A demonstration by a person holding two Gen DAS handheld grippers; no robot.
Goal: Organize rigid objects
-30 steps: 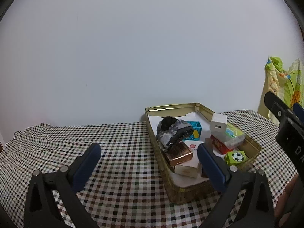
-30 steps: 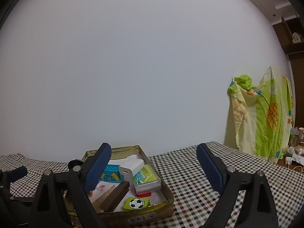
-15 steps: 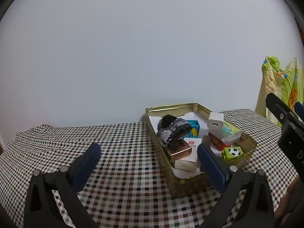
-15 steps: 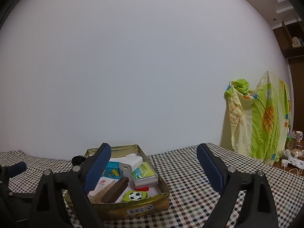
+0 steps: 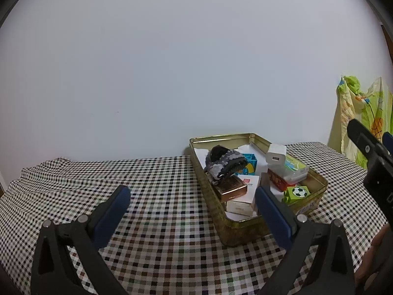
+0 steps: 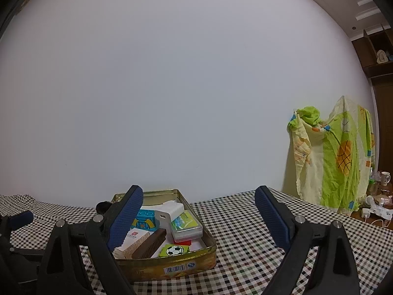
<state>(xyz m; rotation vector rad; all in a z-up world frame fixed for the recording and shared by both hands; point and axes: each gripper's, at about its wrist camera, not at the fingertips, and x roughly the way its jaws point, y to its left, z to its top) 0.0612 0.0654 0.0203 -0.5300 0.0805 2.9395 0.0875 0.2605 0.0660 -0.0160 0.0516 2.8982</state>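
Note:
A gold metal tin (image 5: pixel 319 175) (image 6: pixel 196 261) sits on the checkered tablecloth, packed with small rigid items: a white charger (image 5: pixel 276 155) (image 6: pixel 169 213), a green football cube (image 5: pixel 296 193) (image 6: pixel 175 250), a copper box (image 5: pixel 232 188), a sequinned grey pouch (image 5: pixel 224 162), a green-lidded case (image 6: pixel 186 225) and a blue block (image 6: pixel 145 221). My left gripper (image 5: pixel 191 209) is open and empty, hovering left of the tin's near end. The right gripper (image 6: pixel 199 211) is also open and empty, raised above the tin's right side.
The checkered tablecloth (image 5: pixel 152 196) (image 6: pixel 258 245) stretches left of the tin and to its right. A plain white wall stands close behind. A green and yellow sheet (image 6: pixel 336 157) hangs at the right, with a mug (image 6: pixel 385 177) beyond it.
Both grippers have drawn back and risen a little, so the tin looks smaller and lower in each view. Both stay open and empty.

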